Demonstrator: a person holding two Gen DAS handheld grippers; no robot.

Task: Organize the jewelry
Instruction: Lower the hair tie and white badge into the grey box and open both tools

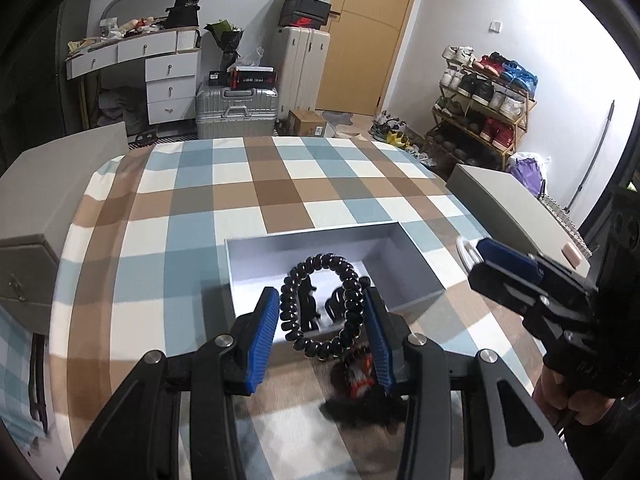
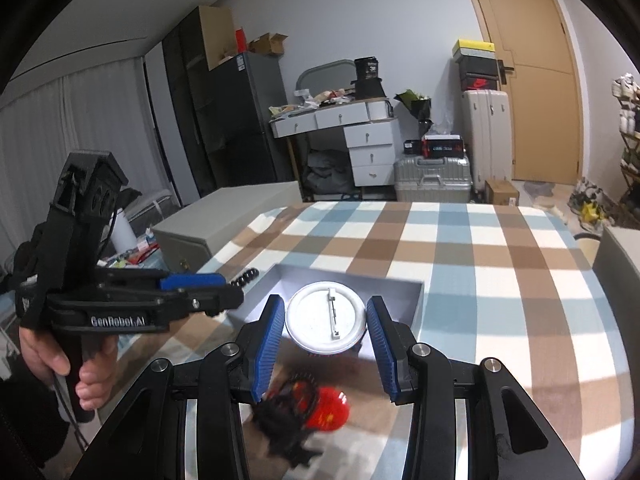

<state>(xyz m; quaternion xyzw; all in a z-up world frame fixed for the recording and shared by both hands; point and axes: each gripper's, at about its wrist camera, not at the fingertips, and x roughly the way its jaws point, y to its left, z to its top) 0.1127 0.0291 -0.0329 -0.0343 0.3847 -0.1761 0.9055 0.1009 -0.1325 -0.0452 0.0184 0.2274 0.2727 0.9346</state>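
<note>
Left hand-held gripper (image 1: 322,334) grasps the black bead bracelet (image 1: 322,306) over the open grey box (image 1: 416,256), right hand-held gripper (image 2: 326,342) grasps the round badge (image 2: 326,320); red ornament (image 2: 326,408) remains on the near worktop (image 2: 500,280)

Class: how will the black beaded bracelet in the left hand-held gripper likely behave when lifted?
The black beaded bracelet probably flexes: separate strung beads. It looks light, hanging between the left hand-held gripper pads. Glossy round beads may slip.

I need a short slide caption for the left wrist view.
Left gripper holds a black coil bracelet over the open gray box on a checkered tablecloth.
</note>
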